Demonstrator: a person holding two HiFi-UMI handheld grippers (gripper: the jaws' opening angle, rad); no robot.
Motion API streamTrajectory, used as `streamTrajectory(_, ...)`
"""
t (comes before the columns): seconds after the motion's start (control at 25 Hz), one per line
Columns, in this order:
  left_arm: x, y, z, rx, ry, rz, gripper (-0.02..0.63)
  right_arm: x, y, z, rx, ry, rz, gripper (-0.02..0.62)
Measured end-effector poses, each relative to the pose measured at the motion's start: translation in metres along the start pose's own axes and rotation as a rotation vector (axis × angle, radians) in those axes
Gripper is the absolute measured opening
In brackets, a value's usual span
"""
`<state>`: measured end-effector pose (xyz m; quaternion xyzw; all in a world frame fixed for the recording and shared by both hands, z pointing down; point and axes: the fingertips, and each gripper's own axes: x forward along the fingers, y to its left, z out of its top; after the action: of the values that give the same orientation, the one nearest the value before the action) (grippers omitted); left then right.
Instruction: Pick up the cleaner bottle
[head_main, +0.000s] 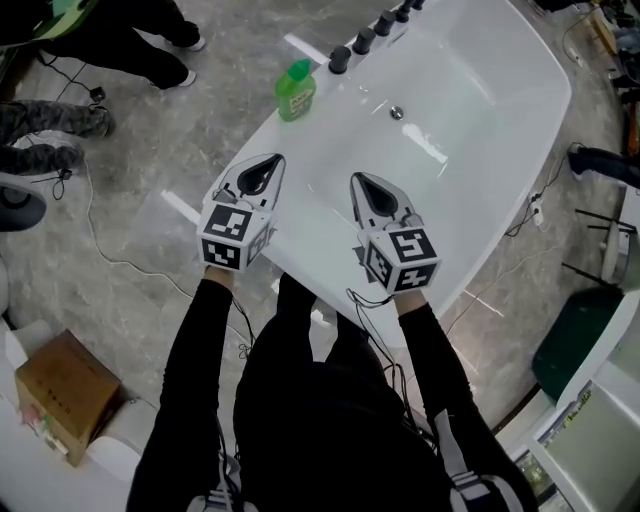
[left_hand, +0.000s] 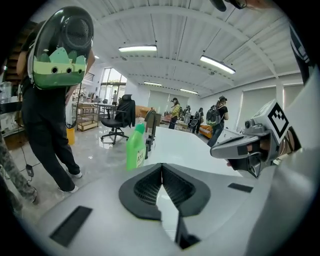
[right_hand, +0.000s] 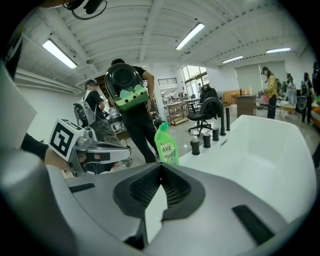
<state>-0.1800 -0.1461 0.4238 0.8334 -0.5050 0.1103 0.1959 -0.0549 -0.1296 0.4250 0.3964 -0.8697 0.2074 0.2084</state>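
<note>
On the rim of the white bathtub (head_main: 310, 150), a green plastic cleaner bottle (head_main: 296, 90) stands at one o'clock from the left gripper (head_main: 266, 168). It and the right gripper (head_main: 366, 190) are clenched and empty. This looks like the approach, and the jaws must open next.

Sleeves: the person is wearing long black sleeves, the left sleeve (head_main: 185, 400) and the right sleeve (head_main: 440, 372), both reaching to the wrists.
Clothes: the person is wearing black clothes (head_main: 320, 410) from the chest down.
Shells: the left gripper (head_main: 271, 163) and the right gripper (head_main: 360, 183) are showing smooth pale grey shells tapering to a point.
Pads: each gripper is showing black ribbed pads set in a teardrop-shaped black frame.
Cubes: the left marker cube (head_main: 232, 238) and the right marker cube (head_main: 402, 258) are displaying black-and-white square patterns.
Cable: a thin black cable (head_main: 366, 299) is looping below the right marker cube.
</note>
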Motion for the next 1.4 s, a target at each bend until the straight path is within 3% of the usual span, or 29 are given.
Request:
streamTrajectory(0.28,0.020,0.018,-0.006,0.069,0.043,-0.033,0.008,0.016,-0.001,-0.003,0.017,0.013,-0.030,0.002)
streamTrajectory(0.56,0.043,0.036,-0.015,0.082,0.076,-0.050,0.012,0.035,-0.007,-0.012,0.025,0.039,-0.046,0.002)
streamTrajectory(1.16,0.090,0.072,-0.045,0.117,0.189,-0.050,0.195,0.064,-0.018,-0.019,0.037,0.062,-0.054,0.001)
streamTrajectory(1.4,0.108,0.082,-0.055,0.135,0.230,-0.061,0.233,0.071,-0.021,-0.029,0.043,0.084,-0.057,0.002)
